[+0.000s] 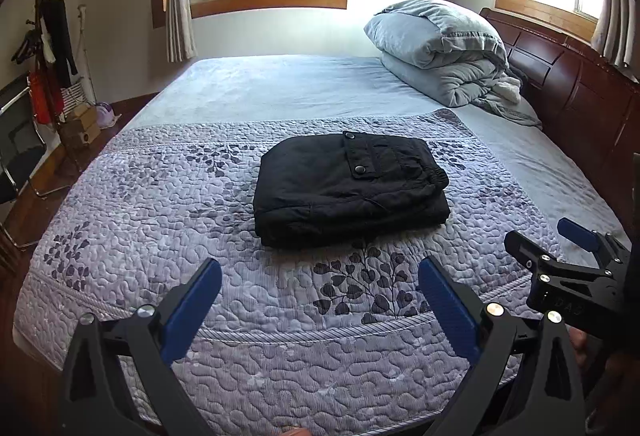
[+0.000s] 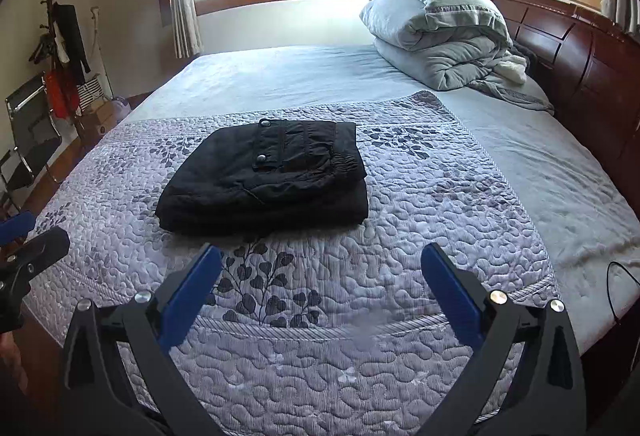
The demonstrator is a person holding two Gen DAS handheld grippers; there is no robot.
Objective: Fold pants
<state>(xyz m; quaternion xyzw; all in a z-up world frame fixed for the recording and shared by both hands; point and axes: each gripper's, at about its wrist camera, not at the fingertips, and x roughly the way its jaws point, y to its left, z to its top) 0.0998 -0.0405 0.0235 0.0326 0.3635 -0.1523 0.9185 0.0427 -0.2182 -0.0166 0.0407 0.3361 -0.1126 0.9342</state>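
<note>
The black pants [image 1: 350, 189] lie folded compactly on the quilt [image 1: 224, 320]. Left gripper [image 1: 320, 288] and right gripper [image 2: 320, 276] hover clear, spread wide and empty, suggesting folding is complete.

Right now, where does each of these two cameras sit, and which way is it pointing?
Left wrist: rides on the left hand-held gripper, facing across the bed at the folded black pants; its open blue fingers show, with the right hand-held gripper at its right edge.
Right wrist: rides on the right hand-held gripper, facing the same pants; its open fingers show, the left one at its left edge.
Shared: pants, quilt, bedding pile, windows.
</note>
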